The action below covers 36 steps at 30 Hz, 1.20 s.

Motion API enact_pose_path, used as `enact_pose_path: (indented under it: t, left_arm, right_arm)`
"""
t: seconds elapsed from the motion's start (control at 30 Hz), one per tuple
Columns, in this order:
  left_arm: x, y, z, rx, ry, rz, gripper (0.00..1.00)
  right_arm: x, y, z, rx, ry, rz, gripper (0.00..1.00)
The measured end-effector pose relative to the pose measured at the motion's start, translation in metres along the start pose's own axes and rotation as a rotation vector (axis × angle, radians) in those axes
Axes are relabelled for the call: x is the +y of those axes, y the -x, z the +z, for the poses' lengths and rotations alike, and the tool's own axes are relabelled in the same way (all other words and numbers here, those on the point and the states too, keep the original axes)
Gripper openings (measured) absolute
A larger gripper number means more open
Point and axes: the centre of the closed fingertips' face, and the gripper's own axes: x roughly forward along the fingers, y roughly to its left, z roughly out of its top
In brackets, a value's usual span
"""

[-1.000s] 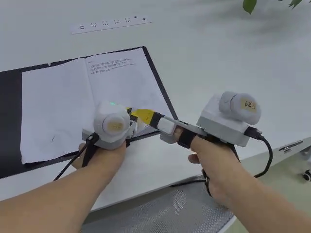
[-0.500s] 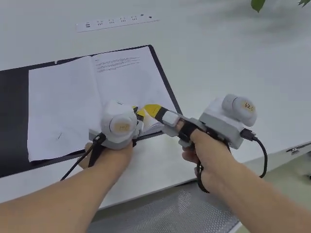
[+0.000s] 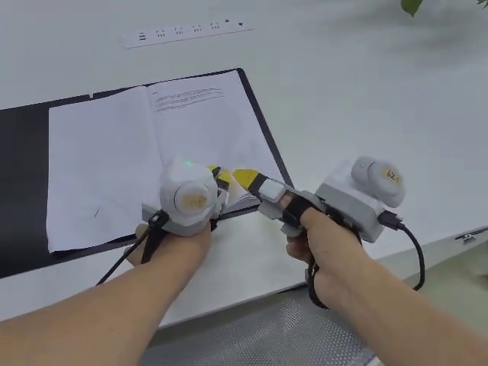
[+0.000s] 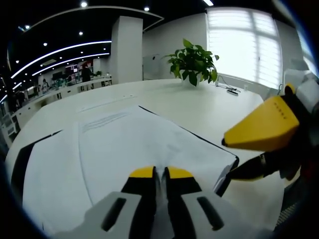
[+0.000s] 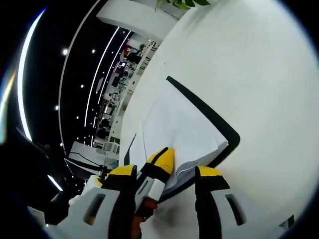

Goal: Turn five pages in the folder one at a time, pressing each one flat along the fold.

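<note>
1. The folder (image 3: 23, 191), in the head view, lies open on the white table (image 3: 343, 91), near the person, with a power strip (image 3: 187, 32) well beyond it. Over the last second the left gripper (image 3: 217, 178) has stayed at the near edge of the right-hand page (image 3: 206, 130). The right gripper (image 3: 247, 181) has drawn back a little toward the folder's near right corner and sunk lower. No sheet has risen, so I judge this turn to be only at the pick-up. The left gripper's body covers its own jaws here, and the printed lines on the page are too small to read.

2. Left gripper view: its two yellow tips are drawn together to a thin slit, low over that page. I cannot tell whether a sheet sits in the slit. One yellow tip of the right gripper shows at the right, above the folder's corner, its other jaw cut off. A plant (image 4: 193, 62) stands far back.

3. Right gripper view: its own jaws stand wide apart, holding nothing, on either side of the left gripper's tip. The page stack at the corner (image 5: 230, 139) looks slightly lifted — how many sheets is unclear.
</note>
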Motion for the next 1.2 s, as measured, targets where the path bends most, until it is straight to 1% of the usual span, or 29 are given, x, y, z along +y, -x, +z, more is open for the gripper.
enact_pose_path:
  t: [0.07,0.17,0.27,0.33,0.37,0.43,0.5,0.63,0.73,0.8,0.83,0.87,0.9,0.93,0.97,1.0,1.03,1.07,1.1,1.13,1.17,1.2]
  left_arm:
    - [0.000,0.000,0.000,0.000,-0.002,-0.001,0.06]
    - [0.000,0.000,0.000,-0.002,-0.002,-0.001,0.06]
    - [0.000,0.000,0.000,-0.002,-0.004,-0.001,0.06]
    - [0.000,0.000,0.000,-0.002,-0.003,-0.001,0.06]
    - [0.000,0.000,0.000,-0.001,-0.004,-0.002,0.06]
    - [0.000,0.001,0.000,-0.001,-0.003,-0.002,0.06]
    - [-0.001,0.001,0.000,-0.001,-0.002,-0.002,0.06]
    - [0.000,0.000,0.000,0.001,0.000,-0.002,0.06]
    - [0.000,0.001,0.000,0.004,0.000,-0.003,0.06]
    - [0.000,0.001,0.000,0.008,0.004,-0.003,0.06]
    - [0.000,0.001,0.000,0.011,0.010,-0.003,0.06]
    - [0.000,0.001,0.001,0.016,0.022,-0.003,0.06]
    - [0.000,0.001,0.001,0.019,0.035,-0.005,0.07]
    - [0.000,0.001,0.001,0.025,0.064,-0.009,0.07]
    - [0.000,0.001,0.001,0.033,0.075,-0.013,0.07]
    - [-0.001,0.002,0.001,0.043,0.087,-0.025,0.07]
    - [-0.002,0.004,0.001,0.059,0.121,-0.048,0.09]
    - [-0.001,0.007,0.001,0.075,0.127,-0.059,0.10]
    - [0.001,0.013,0.001,0.087,0.090,-0.062,0.14]
    - [0.003,0.016,0.001,0.091,0.078,-0.058,0.20]
    - [0.008,0.023,0.000,0.102,0.050,-0.048,0.24]
    - [0.010,0.029,0.000,0.105,0.031,-0.051,0.25]
  right_arm:
    - [0.003,0.003,-0.001,0.004,0.002,0.005,0.43]
    - [0.007,0.006,0.002,-0.011,0.019,0.012,0.43]
    - [0.006,0.002,0.003,-0.016,0.013,0.013,0.44]
    - [0.004,-0.001,0.004,-0.009,0.007,0.016,0.44]
    - [0.002,-0.002,0.005,-0.014,0.009,0.009,0.44]
    - [0.001,-0.005,0.007,-0.016,0.003,0.012,0.43]
    - [-0.004,-0.009,0.009,-0.022,0.000,-0.003,0.43]
    - [-0.014,-0.015,0.012,-0.030,0.018,-0.041,0.33]
    - [-0.023,-0.015,0.014,-0.044,0.031,-0.089,0.19]
    - [-0.034,-0.014,0.016,-0.056,0.051,-0.138,0.04]
    - [-0.034,-0.015,0.016,-0.061,0.051,-0.132,0.00]
    - [-0.034,-0.016,0.016,-0.063,0.047,-0.128,0.00]
    - [-0.034,-0.016,0.015,-0.066,0.056,-0.133,0.00]
    - [-0.035,-0.015,0.015,-0.072,0.070,-0.135,0.00]
    - [-0.034,-0.015,0.014,-0.072,0.079,-0.133,0.00]
    - [-0.034,-0.014,0.015,-0.074,0.081,-0.131,0.00]
    - [-0.034,-0.013,0.016,-0.079,0.077,-0.129,0.00]
    - [-0.033,-0.012,0.016,-0.083,0.073,-0.119,0.00]
    - [-0.030,-0.011,0.017,-0.085,0.078,-0.109,0.00]
    - [-0.027,-0.009,0.018,-0.090,0.101,-0.103,0.00]
    - [-0.025,-0.007,0.019,-0.093,0.111,-0.099,0.00]
    - [-0.021,-0.005,0.020,-0.097,0.110,-0.091,0.00]
